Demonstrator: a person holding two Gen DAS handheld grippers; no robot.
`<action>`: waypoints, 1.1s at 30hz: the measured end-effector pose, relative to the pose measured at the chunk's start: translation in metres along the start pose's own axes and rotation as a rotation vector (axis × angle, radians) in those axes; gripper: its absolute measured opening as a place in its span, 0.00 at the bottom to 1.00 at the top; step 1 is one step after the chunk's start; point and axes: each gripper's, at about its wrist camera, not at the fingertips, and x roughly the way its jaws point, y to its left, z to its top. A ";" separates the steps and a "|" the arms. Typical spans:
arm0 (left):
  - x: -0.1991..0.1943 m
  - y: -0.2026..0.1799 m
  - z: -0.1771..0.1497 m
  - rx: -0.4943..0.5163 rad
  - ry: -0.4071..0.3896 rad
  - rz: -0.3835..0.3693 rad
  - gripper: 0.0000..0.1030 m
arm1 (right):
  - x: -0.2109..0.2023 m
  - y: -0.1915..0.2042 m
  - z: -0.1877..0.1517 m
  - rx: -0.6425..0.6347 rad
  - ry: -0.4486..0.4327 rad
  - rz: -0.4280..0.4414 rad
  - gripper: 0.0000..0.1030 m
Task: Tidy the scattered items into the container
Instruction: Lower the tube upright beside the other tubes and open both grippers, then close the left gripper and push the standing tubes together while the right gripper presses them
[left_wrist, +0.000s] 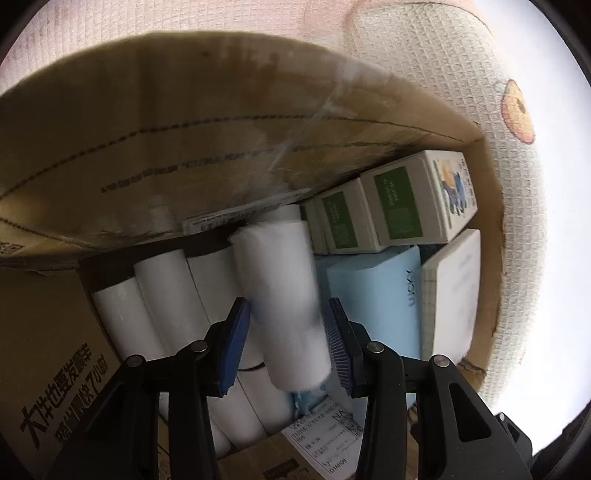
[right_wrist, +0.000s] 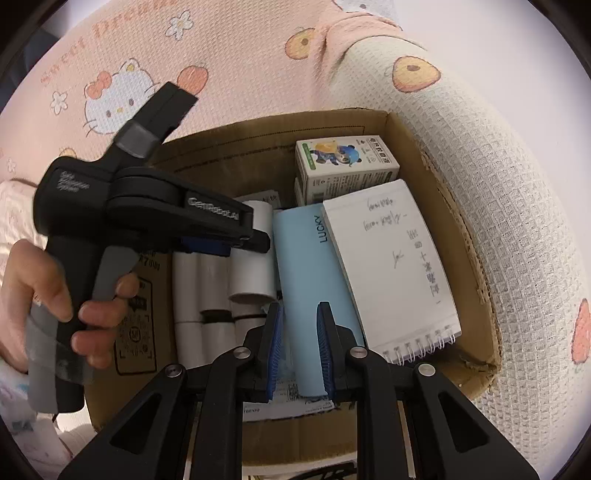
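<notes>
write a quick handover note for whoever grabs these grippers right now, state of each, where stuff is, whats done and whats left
Left gripper: over the cardboard box, a white roll between its pads; pad contact is blurred, so treat the roll as not yet released.
Right gripper: nearly closed, holding nothing, hovering above the light blue LUCKY book.
Already in the box: more white rolls on the left, the blue book in the middle, the spiral notebook on the right, small green-and-white cartons at the far end.
Left to do: set this roll down among the others and let go. No loose items show on the patterned cloth around the box; check beyond view.
</notes>
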 end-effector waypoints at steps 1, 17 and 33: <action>0.000 0.001 0.000 -0.005 -0.001 0.008 0.44 | -0.001 0.000 0.000 -0.003 0.002 -0.003 0.16; -0.016 0.005 -0.006 -0.051 0.015 -0.006 0.25 | 0.038 -0.001 0.023 0.042 0.111 0.042 0.16; -0.094 0.008 -0.022 0.096 -0.210 0.018 0.09 | 0.087 0.019 0.048 0.114 0.224 0.183 0.16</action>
